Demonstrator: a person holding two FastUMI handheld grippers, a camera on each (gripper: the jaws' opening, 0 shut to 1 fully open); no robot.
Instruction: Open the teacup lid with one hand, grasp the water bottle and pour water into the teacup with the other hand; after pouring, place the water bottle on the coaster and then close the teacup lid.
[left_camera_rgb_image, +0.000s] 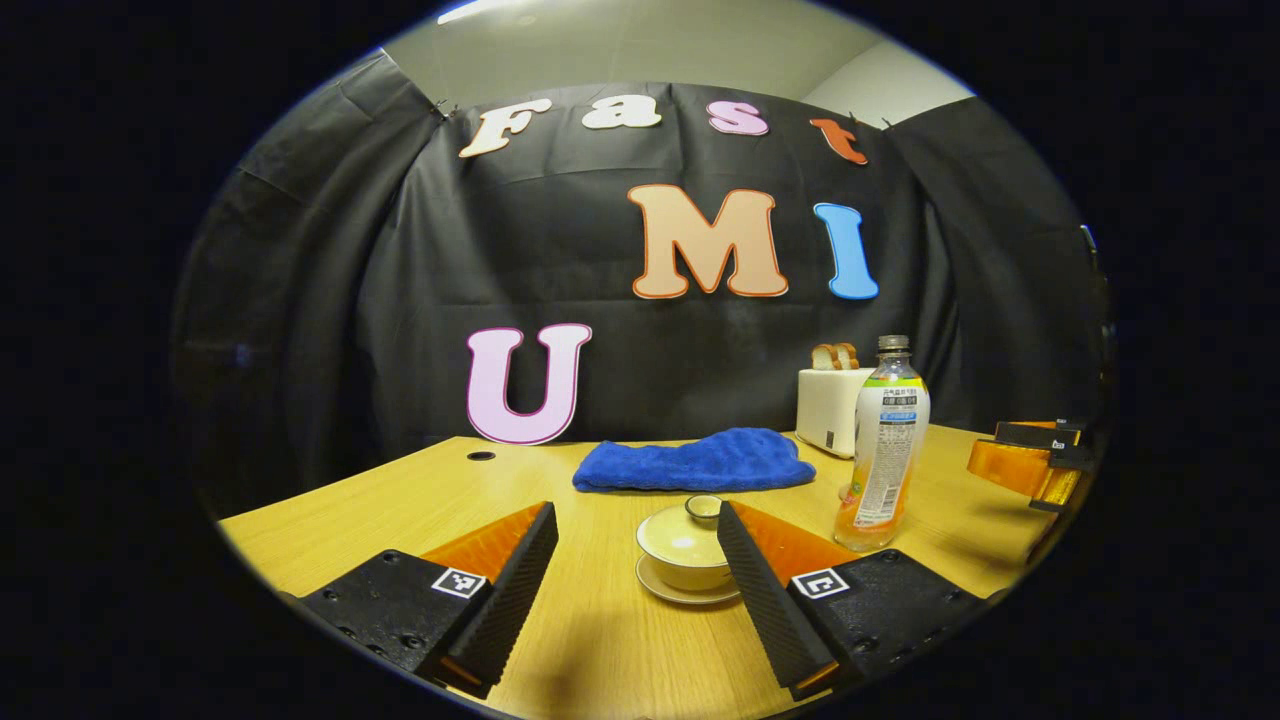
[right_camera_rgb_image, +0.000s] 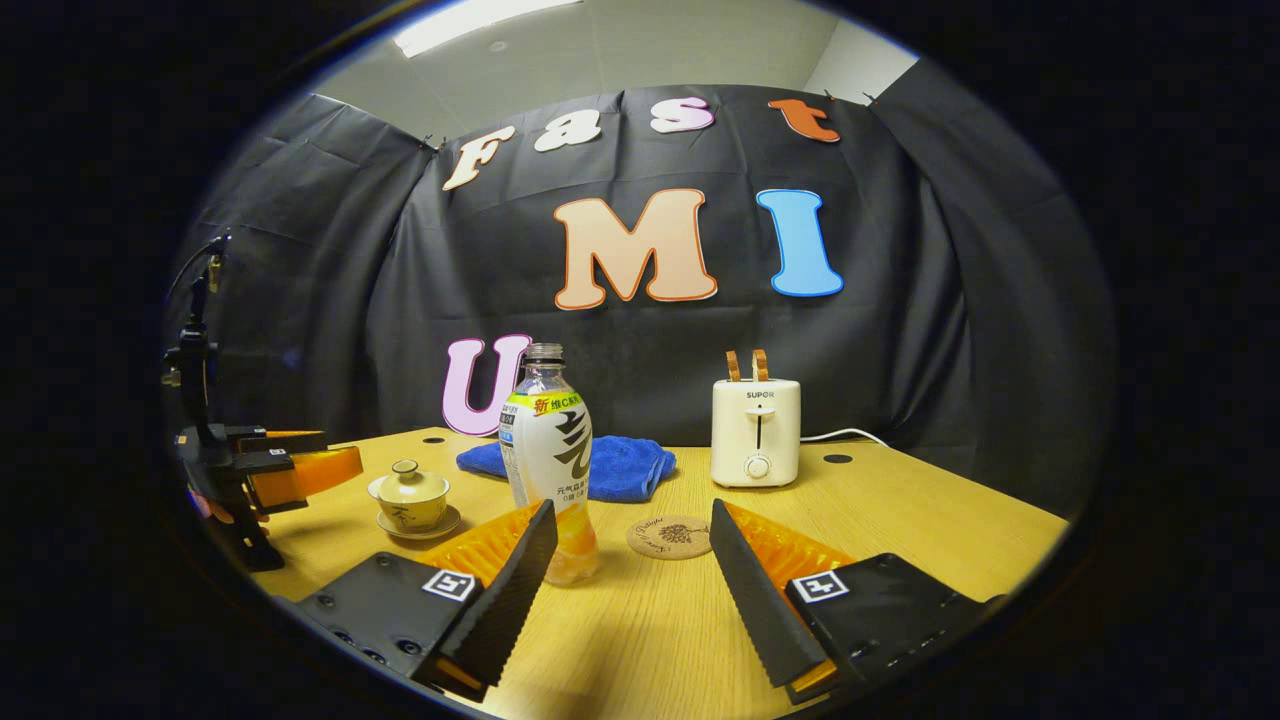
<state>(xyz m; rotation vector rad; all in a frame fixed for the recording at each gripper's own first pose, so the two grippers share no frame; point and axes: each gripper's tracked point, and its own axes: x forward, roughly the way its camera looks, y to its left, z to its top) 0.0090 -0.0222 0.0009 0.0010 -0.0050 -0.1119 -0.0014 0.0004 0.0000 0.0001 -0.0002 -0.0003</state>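
Observation:
A cream teacup (left_camera_rgb_image: 688, 556) with its lid (left_camera_rgb_image: 703, 507) on stands on a saucer, just ahead of my open left gripper (left_camera_rgb_image: 637, 523), nearer its right finger. The uncapped water bottle (left_camera_rgb_image: 884, 450) with orange drink stands upright to the cup's right. In the right gripper view the bottle (right_camera_rgb_image: 549, 465) stands just ahead of my open right gripper (right_camera_rgb_image: 633, 522), by its left finger. The round cork coaster (right_camera_rgb_image: 669, 536) lies flat between the fingers, farther off. The teacup (right_camera_rgb_image: 411, 498) sits at the left, beside the other gripper (right_camera_rgb_image: 300, 470).
A folded blue towel (left_camera_rgb_image: 695, 462) lies behind the cup. A white toaster (right_camera_rgb_image: 756, 432) with bread slices stands at the back of the wooden table (right_camera_rgb_image: 930, 510), its cord trailing right. The other gripper's orange fingers (left_camera_rgb_image: 1025, 462) show at the right edge.

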